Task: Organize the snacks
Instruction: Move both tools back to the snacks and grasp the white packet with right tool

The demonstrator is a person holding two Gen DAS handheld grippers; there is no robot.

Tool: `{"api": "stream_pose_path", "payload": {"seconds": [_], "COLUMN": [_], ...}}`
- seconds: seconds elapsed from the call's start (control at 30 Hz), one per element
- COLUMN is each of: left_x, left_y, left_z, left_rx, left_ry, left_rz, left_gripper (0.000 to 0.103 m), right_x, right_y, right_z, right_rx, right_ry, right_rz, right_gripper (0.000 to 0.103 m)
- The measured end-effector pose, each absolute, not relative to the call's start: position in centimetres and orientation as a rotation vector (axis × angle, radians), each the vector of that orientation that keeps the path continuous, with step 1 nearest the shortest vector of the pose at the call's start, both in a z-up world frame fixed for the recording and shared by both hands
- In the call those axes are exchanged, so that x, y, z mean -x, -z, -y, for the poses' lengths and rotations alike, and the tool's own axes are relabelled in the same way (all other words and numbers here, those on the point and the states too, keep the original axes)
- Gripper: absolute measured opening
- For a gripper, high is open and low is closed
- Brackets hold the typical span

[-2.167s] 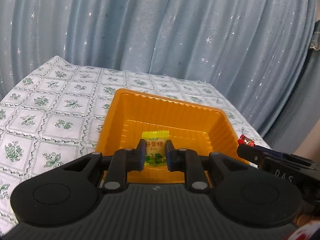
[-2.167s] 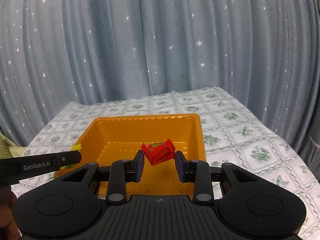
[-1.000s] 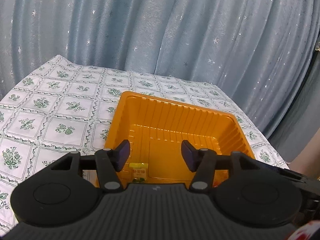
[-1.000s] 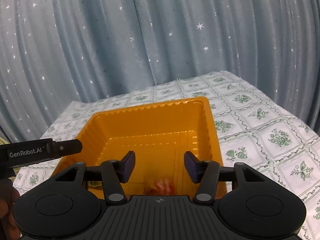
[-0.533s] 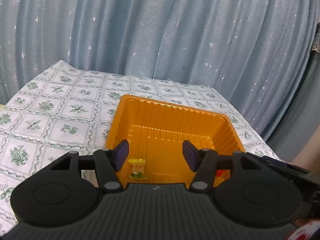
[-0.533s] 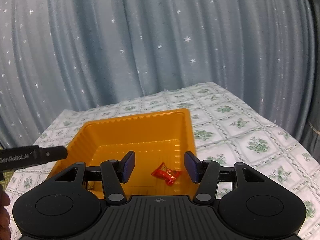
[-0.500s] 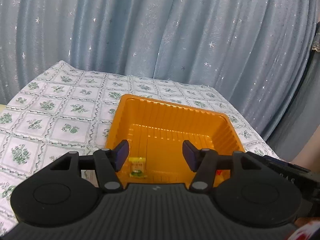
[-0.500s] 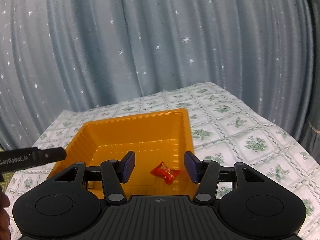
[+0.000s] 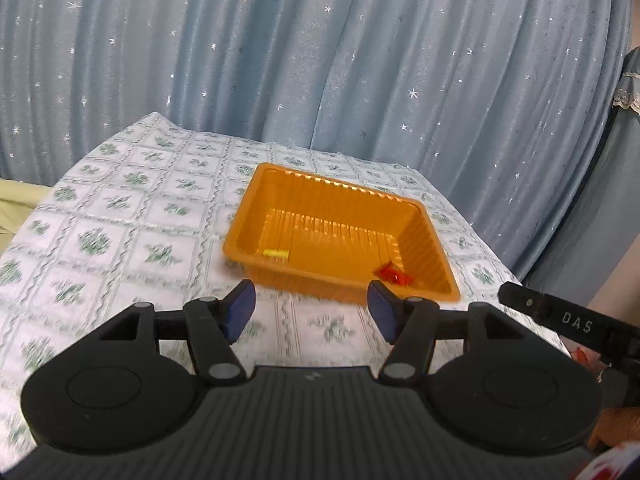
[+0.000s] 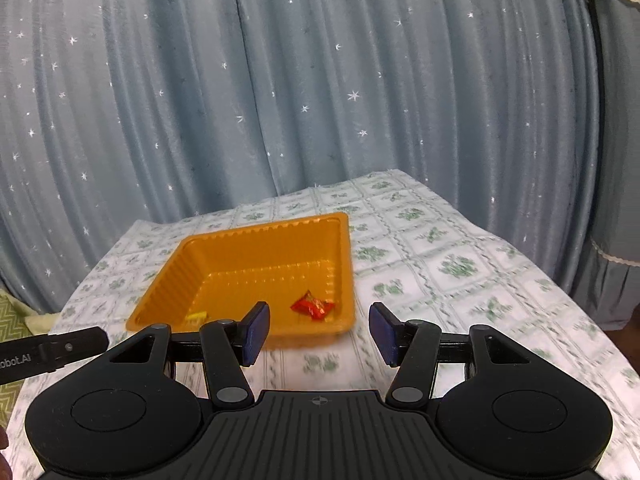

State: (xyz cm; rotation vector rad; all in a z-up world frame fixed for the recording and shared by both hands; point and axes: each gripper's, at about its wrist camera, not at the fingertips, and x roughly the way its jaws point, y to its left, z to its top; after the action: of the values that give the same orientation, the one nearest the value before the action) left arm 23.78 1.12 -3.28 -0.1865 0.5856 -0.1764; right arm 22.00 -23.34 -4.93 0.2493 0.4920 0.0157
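**Two sweets in the orange tray**

The red sweet [image 9: 394, 275] lies in the near right corner of the orange tray [image 9: 276, 188], the yellow sweet [image 9: 275, 253] near its left wall, well apart. The tray sits on the worktop's floral cloth [image 9: 120, 240]. The left hand-held gripper [image 9: 311, 310], jaws just widened, and the right hand-held gripper [image 10: 319, 337] both gape with nothing between them, short of the tray.
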Motion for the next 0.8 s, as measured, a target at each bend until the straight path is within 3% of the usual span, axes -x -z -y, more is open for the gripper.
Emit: {"api": "stream_pose_path", "payload": {"seconds": [0.33,0.8], "left_x": [-14.7,-9.8], "left_y": [2.3,4.5], "left_z": [-2.0,-1.8], "left_rx": [0.196,0.158], "left_ry": [0.116,0.102], "left_rz": [-0.588,-0.665], "left_gripper": [0.071,0.071], "right_x": [-12.4,-7.6], "right_y": [5.0,7.5], "right_z": [25.6,24.2], "right_rx": [-0.283,-0.249], "right_ry": [0.034,-0.025], "right_rz": [-0.522,-0.602], "right_gripper": [0.057,0.058]}}
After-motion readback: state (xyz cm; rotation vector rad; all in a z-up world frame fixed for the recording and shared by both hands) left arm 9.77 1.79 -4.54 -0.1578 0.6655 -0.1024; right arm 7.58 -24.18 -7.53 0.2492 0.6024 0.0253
